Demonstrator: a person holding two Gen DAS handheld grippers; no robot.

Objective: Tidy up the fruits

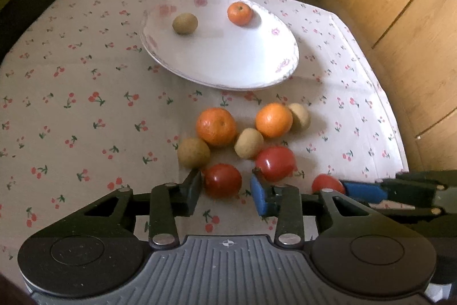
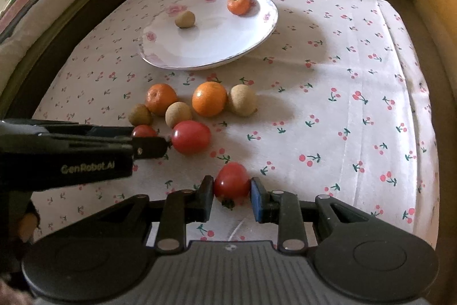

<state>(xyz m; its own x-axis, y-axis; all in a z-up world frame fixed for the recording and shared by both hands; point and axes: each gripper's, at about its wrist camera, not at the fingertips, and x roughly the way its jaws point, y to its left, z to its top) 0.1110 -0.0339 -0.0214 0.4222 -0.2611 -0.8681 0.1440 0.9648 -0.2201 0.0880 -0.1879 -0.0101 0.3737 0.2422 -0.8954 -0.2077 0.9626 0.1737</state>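
The right hand-held gripper point(image 2: 232, 197) had closed its fingers against a tomato point(image 2: 232, 182) low over the surface point(image 2: 357, 110). The left hand-held gripper point(image 1: 225, 195) stood wide around another tomato point(image 1: 222, 184), apparently not touching it. On the plate point(image 1: 228, 59) lay a kiwi point(image 1: 185, 23) and a mandarin point(image 1: 240, 13), well apart.

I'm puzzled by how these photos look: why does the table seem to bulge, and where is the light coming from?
Both wrist views are fisheye, so the tablecloth edges curve and the corners go dark. In the right wrist view, shadows of the plate and fruit fall rightward, suggesting light from the left; the tomato shows glare. In the left wrist view, everything looks slightly soft.
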